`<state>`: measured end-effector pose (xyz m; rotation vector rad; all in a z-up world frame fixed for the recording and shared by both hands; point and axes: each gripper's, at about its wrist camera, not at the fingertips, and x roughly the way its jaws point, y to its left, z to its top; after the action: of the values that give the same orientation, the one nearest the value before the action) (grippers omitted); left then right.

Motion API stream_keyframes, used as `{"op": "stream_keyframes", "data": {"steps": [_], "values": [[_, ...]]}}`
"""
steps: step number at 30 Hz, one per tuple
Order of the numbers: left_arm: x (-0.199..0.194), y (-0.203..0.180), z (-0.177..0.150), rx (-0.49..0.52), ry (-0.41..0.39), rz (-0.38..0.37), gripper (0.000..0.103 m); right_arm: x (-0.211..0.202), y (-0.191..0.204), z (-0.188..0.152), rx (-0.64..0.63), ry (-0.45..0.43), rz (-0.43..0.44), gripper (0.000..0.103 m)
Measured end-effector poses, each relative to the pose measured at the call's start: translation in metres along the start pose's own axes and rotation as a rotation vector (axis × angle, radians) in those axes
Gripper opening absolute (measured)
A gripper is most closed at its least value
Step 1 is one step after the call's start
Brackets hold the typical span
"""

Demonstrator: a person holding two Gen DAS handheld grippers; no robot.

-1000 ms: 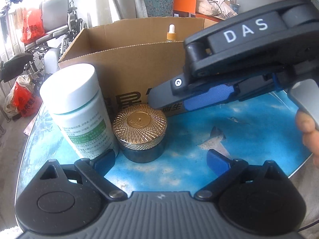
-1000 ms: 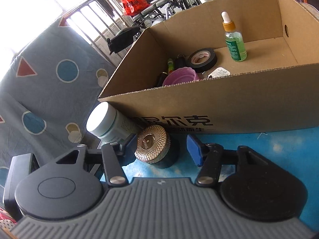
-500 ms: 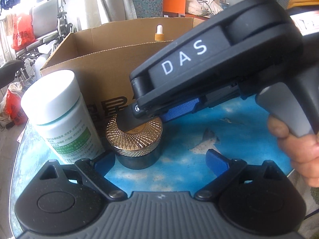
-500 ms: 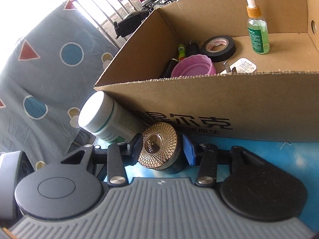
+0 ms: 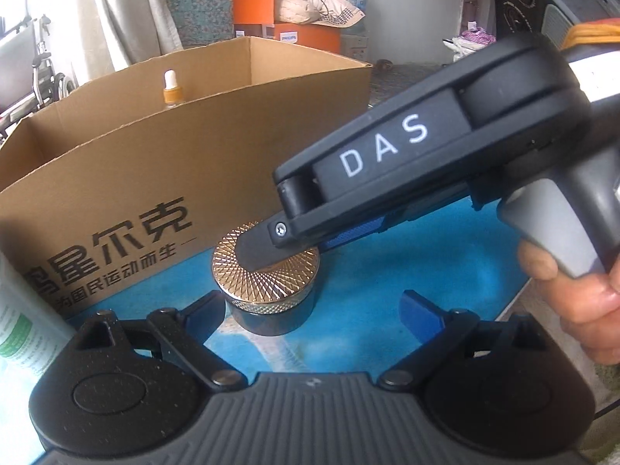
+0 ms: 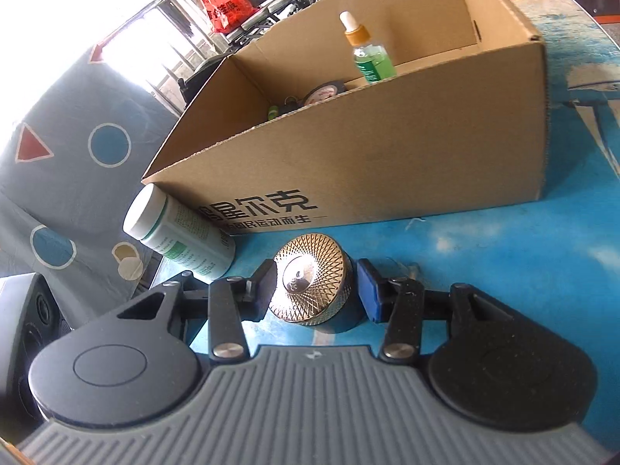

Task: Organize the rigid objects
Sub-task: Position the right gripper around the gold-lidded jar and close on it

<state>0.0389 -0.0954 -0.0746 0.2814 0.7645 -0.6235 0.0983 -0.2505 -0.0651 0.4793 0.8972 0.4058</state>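
Jar [image 6: 310,283] now clear of box [image 6: 368,162], right claw [image 6: 316,285] clenched on it, left claw [image 5: 312,312] released, over blue tabletop [image 6: 484,240].

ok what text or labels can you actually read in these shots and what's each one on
"DAS": white letters on the right gripper body.
"星尔克": large black characters on the cardboard box front; one more character to their left is cut off.
"为国民运动而生": smaller line beneath them on the same box.
White bottle: green label print, too small to read.
Dropper bottle: label blurred.
Orange box in the background: a small logo, too small to read.
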Motion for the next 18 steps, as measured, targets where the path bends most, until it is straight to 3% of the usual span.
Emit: {"op": "stream_keyframes", "data": {"steps": [5, 12, 16, 18], "values": [[0.005, -0.022, 0.003, 0.056, -0.003, -0.023, 0.096, -0.028, -0.022, -0.015, 0.058, -0.032, -0.029, 0.049], [0.008, -0.025, 0.009, 0.032, 0.035, 0.009, 0.096, -0.041, -0.038, -0.019, 0.102, -0.063, -0.044, 0.084], [0.009, -0.019, 0.012, 0.012, 0.068, 0.031, 0.096, -0.041, -0.042, -0.017, 0.129, -0.068, -0.047, 0.095], [0.014, -0.017, 0.016, -0.002, 0.084, 0.042, 0.096, -0.038, -0.046, -0.016, 0.157, -0.049, -0.050, 0.095]]}}
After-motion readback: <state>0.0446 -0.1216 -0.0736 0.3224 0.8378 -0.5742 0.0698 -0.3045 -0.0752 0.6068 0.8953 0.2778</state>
